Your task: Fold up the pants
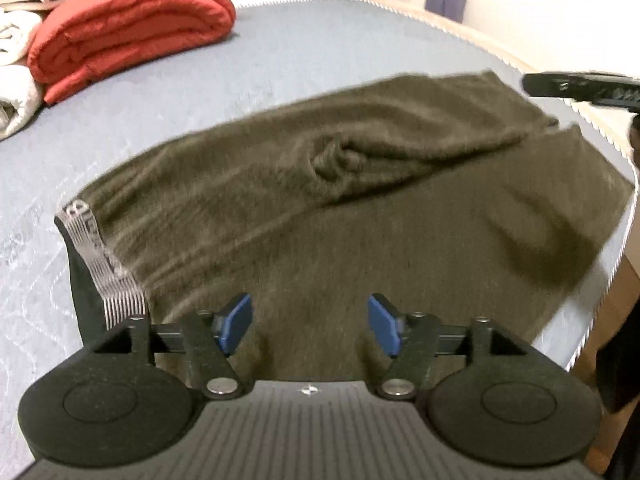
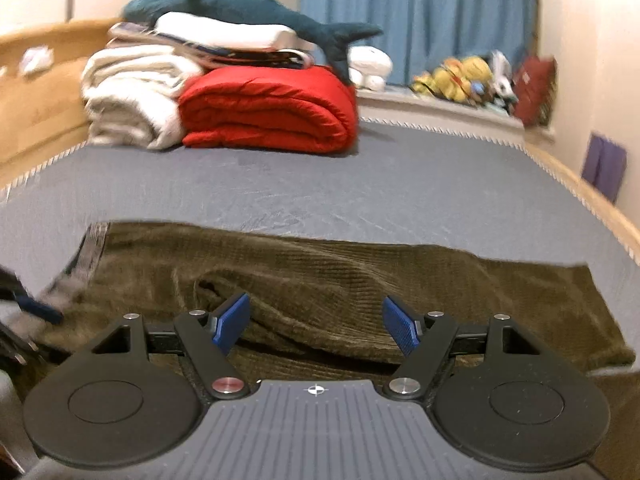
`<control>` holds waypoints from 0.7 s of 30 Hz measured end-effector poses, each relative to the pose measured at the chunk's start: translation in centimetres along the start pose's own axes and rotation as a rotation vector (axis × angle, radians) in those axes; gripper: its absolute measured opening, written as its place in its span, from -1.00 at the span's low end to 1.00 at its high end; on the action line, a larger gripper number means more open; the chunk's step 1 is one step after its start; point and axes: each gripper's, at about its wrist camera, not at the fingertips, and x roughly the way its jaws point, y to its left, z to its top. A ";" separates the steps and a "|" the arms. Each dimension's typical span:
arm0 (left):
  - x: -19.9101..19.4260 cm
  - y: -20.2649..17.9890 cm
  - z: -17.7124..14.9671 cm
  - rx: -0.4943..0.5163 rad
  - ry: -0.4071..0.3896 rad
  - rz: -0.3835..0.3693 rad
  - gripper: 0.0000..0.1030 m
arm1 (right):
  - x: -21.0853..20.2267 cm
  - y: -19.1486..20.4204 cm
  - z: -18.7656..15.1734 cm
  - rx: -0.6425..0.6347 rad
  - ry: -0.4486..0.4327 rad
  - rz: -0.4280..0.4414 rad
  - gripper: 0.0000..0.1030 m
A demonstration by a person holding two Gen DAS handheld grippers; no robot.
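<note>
Olive-brown corduroy pants (image 1: 320,208) lie spread flat on the grey mattress (image 1: 280,56), waistband with a white patterned elastic band (image 1: 100,256) at the left, legs running to the right. A bunched wrinkle (image 1: 336,156) sits mid-fabric. My left gripper (image 1: 310,326) is open and empty, hovering over the near edge of the pants by the waist. My right gripper (image 2: 316,326) is open and empty above the pants (image 2: 320,280), over the legs. The right gripper's body shows at the right edge of the left wrist view (image 1: 584,88).
A folded red duvet (image 2: 272,108), white blankets (image 2: 132,92) and a blue plush shark (image 2: 248,8) are stacked at the far end of the mattress (image 2: 320,184). A wooden bed frame (image 2: 592,200) borders it. The near mattress edge (image 1: 608,280) drops off at the right.
</note>
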 end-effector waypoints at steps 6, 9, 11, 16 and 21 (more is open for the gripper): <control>0.2 0.3 2.5 -0.104 -0.115 0.062 0.44 | -1.6 -3.2 2.8 0.070 -0.106 -0.041 0.49; 0.3 0.3 3.7 -0.149 -0.168 0.051 0.45 | -0.6 -4.6 1.5 0.031 -0.163 -0.163 0.65; 0.5 0.0 4.2 -0.156 -0.182 0.056 0.45 | 0.6 -5.5 0.5 0.041 -0.113 -0.193 0.67; 1.7 -1.3 5.4 -0.115 -0.179 0.066 0.45 | 2.7 -6.5 -0.5 0.098 -0.047 -0.153 0.67; 3.2 -1.4 6.3 -0.127 -0.179 0.086 0.47 | 4.4 -6.2 -1.0 0.085 -0.011 -0.125 0.70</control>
